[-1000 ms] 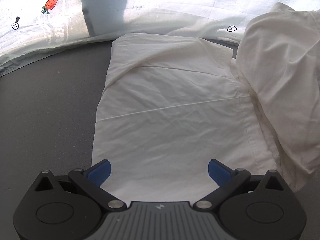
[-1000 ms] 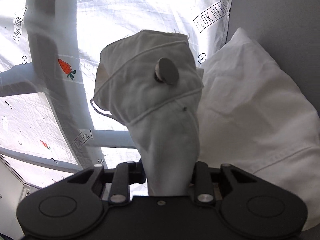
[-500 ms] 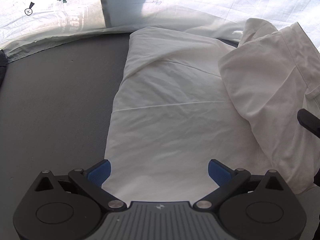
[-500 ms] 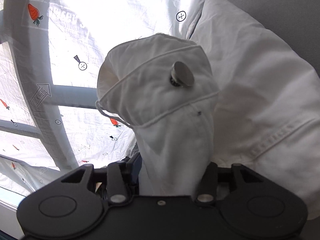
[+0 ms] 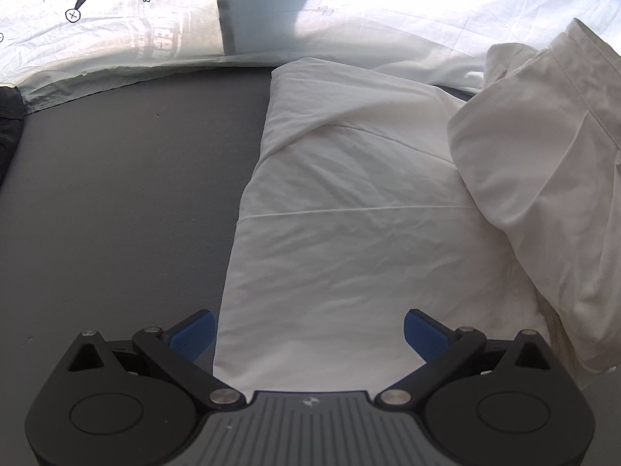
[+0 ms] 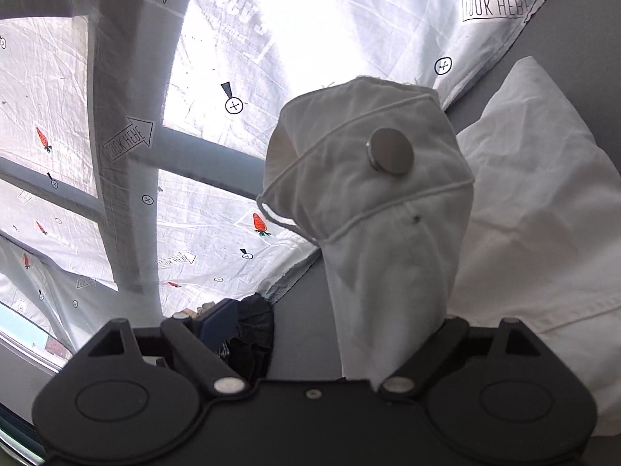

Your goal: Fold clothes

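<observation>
A white garment (image 5: pixel 349 233), probably trousers by the metal button (image 6: pixel 391 150) on its waistband, lies partly flat on the dark grey table (image 5: pixel 116 194), and the fold is in mid-course: the right gripper (image 6: pixel 388 349) holds the waistband end lifted, and in the left view that raised part hangs bunched at the right over the flat part. The left gripper (image 5: pixel 308 334) hovers low over the near end of the flat cloth, its blue pads (image 5: pixel 192 334) spread wide and holding nothing. The right gripper seems to be pinching the cloth, since the fabric runs straight down between its arms and stands up from there, though the fingertips themselves are covered by it, so the grip is a judgement. Next, I think, the right needs to carry the held end across and lay it square on the flat part, while the left pins or smooths the near edge. The garment's far right side is cut off in both views; a dark bundle (image 6: pixel 252 330) by the table's edge is too shadowed to name; the printed sheet (image 6: pixel 310 19) behind is washed out by backlight
</observation>
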